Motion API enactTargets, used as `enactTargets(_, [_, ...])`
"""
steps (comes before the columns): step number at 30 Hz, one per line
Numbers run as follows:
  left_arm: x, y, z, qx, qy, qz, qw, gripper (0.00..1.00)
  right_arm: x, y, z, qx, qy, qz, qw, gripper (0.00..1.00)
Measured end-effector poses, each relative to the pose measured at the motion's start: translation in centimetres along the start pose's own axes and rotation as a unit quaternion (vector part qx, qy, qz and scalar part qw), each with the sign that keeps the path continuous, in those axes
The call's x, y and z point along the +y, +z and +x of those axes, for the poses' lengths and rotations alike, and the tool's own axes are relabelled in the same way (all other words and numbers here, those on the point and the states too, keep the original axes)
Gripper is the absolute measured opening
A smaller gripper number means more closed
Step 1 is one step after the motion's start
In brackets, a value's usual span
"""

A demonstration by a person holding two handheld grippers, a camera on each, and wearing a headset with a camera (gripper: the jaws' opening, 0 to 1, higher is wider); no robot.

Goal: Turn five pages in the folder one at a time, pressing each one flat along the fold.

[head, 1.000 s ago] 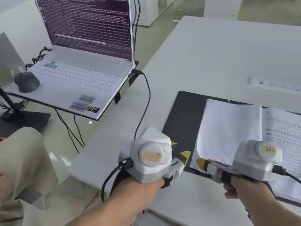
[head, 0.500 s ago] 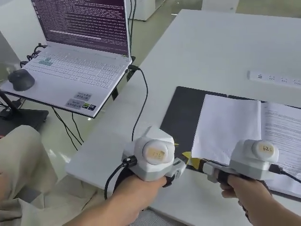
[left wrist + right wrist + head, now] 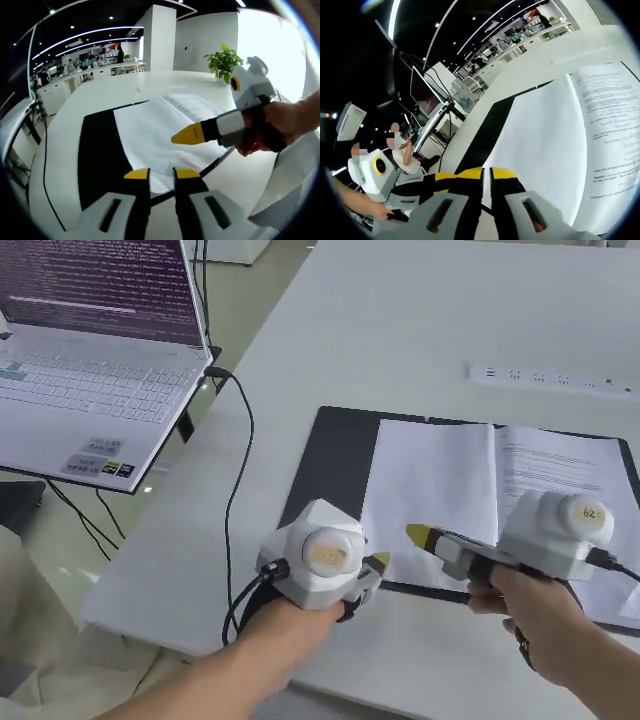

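A black folder point(image 3: 330, 465) lies open on the white table, with a blank left page point(image 3: 430, 480) and a printed right page point(image 3: 560, 470). My left gripper point(image 3: 378, 562) sits at the folder's near edge by the blank page's lower corner. In the left gripper view its yellow-tipped jaws point(image 3: 161, 174) stand a narrow gap apart with nothing between them. My right gripper point(image 3: 418, 534) hovers over the blank page's near edge, pointing left, jaws shut and holding nothing point(image 3: 486, 174). Its tip point(image 3: 182, 136) also shows above the blank page point(image 3: 150, 130).
An open laptop point(image 3: 80, 360) stands on a stand to the far left, off the table. Its black cable point(image 3: 240, 460) runs across the table's left edge. A white power strip point(image 3: 550, 380) lies beyond the folder. White table surface point(image 3: 400, 320) stretches behind it.
The head camera has swung right and down. My right gripper has risen and reached left over the blank page's near edge. The left gripper has stayed at the folder's near edge.
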State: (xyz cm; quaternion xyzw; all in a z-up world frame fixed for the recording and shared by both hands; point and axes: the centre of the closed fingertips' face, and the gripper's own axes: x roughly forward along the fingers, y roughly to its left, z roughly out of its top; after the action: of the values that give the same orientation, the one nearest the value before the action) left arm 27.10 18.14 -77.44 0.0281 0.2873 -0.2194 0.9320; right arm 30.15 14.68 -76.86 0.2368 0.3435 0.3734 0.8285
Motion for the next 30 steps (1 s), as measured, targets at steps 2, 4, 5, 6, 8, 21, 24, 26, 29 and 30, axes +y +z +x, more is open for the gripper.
enactTargets(2, [-0.2, -0.3, 0.6, 0.006, -0.002, 0.005, 1.0000, 0.15, -0.5, 0.0, -0.2, 0.002, -0.003, -0.002, 1.0000, 0.02])
enactTargets(4, [-0.1, -0.7, 1.2, 0.014, -0.001, 0.006, 0.9999, 0.13, -0.8, 0.2, -0.4, 0.000, -0.004, 0.003, 1.0000, 0.02])
enactTargets(5, [0.0, -1.0, 1.4, 0.018, 0.001, 0.007, 0.9998, 0.12, -1.0, 0.2, -0.5, -0.001, -0.006, 0.004, 1.0000, 0.02])
enactTargets(6, [0.1, -1.1, 1.7, 0.020, 0.003, 0.008, 0.9998, 0.12, -0.9, 0.2, -0.6, -0.001, -0.007, 0.004, 1.0000, 0.02])
enactTargets(8, [0.2, -1.4, 2.2, 0.022, 0.005, 0.010, 0.9997, 0.08, -1.0, 0.3, -0.7, -0.001, -0.009, 0.005, 0.9999, 0.02])
enactTargets(21, [1.4, -3.5, 2.8, 0.042, 0.035, 0.026, 0.9982, 0.00, -3.7, 3.0, -0.9, -0.011, -0.025, 0.009, 0.9996, 0.00])
enactTargets(24, [1.5, -3.5, 2.9, 0.039, 0.032, 0.028, 0.9983, 0.00, -4.7, 3.8, -0.9, -0.015, -0.031, 0.014, 0.9993, 0.00])
enactTargets(26, [1.6, -3.6, 2.9, 0.039, 0.031, 0.026, 0.9984, 0.00, -5.4, 4.3, -0.9, -0.019, -0.035, 0.019, 0.9990, 0.00])
enactTargets(29, [1.6, -3.6, 2.9, 0.039, 0.029, 0.028, 0.9984, 0.00, -6.4, 5.1, -0.9, -0.023, -0.039, 0.033, 0.9984, 0.00])
enactTargets(30, [1.6, -3.6, 2.9, 0.039, 0.029, 0.027, 0.9985, 0.00, -6.7, 5.4, -0.9, -0.025, -0.041, 0.036, 0.9982, 0.00])
